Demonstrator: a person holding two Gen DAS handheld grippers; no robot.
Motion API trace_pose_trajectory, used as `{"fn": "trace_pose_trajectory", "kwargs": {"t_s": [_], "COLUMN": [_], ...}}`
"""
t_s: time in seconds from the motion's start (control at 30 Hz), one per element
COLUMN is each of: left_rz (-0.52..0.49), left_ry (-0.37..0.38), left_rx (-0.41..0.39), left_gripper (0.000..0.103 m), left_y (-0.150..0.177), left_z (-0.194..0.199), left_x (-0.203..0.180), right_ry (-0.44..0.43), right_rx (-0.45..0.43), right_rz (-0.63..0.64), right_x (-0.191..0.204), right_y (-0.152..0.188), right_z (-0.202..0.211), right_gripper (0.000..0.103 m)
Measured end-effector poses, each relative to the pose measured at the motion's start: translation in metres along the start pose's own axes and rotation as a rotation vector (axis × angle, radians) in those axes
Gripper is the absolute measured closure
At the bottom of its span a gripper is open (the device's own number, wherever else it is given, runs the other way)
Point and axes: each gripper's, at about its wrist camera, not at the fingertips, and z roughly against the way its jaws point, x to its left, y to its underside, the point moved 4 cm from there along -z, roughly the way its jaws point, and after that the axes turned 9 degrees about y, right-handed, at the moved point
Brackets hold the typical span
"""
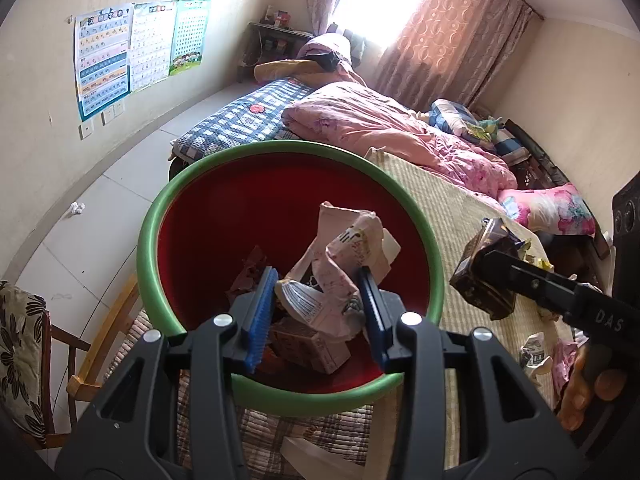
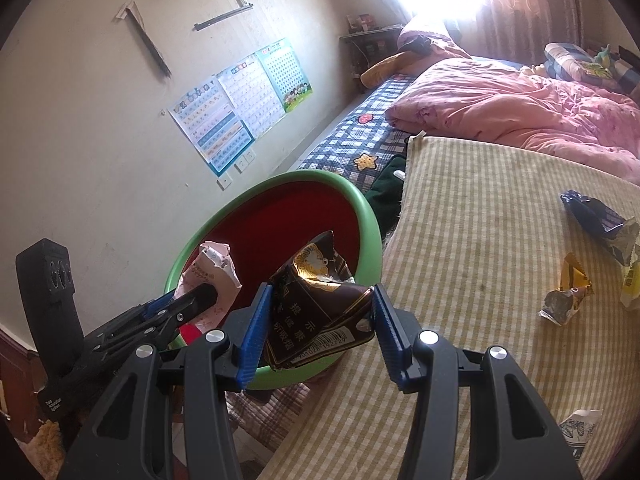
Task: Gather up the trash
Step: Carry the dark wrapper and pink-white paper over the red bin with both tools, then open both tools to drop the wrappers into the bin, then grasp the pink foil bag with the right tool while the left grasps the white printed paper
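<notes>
While both grippers carry trash at the bin, the left gripper (image 1: 320,312), at lower centre of its view, is clamped on a crumpled pink wrapper (image 1: 340,264) over the red bin (image 1: 168,200). In the right wrist view, the right gripper (image 2: 320,332) at lower centre pinches a dark brown cigarette pack (image 2: 320,308), just at the bin's near green rim. Released here, I judge that pack could catch the rim and fall outside, since it hangs over the edge, not the bowl. Farther right, on the striped mat (image 2: 480,208), a yellow wrapper (image 2: 568,292) and a blue packet (image 2: 592,212) remain uncollected.
</notes>
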Motion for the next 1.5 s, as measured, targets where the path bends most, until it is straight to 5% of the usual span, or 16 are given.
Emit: {"fn": "trace_pose_trajectory", "kwargs": {"t_s": [0.43, 0.63, 0.9, 1.2, 1.5], "left_rz": [0.005, 0.032, 0.034, -0.016, -0.082], "left_ry": [-0.039, -0.076, -0.083, -0.006, 0.106], "left_rx": [-0.014, -0.052, -0.048, -0.045, 0.074], "left_gripper": [0.063, 0.048, 0.048, 0.048, 0.044], "left_y": [-0.004, -0.004, 0.0, 0.001, 0.049], "left_z": [-0.001, 0.004, 0.002, -0.01, -0.051], "left_x": [0.007, 0.008, -0.001, -0.059, -0.154], "right_ry": [-0.032, -0.068, -0.052, 0.095, 0.438], "right_rx": [-0.01, -0.017, -0.024, -0.068, -0.093], "right_rz": [0.027, 0.046, 0.012, -0.071, -0.287], "right_x": [0.014, 0.025, 0.004, -0.084, -0.236], "right_y": [-0.011, -0.015, -0.011, 0.017, 0.104], "right_z": [-0.008, -0.009, 0.002, 0.055, 0.134], "right_gripper": [0.054, 0.044, 0.044, 0.044, 0.038]}}
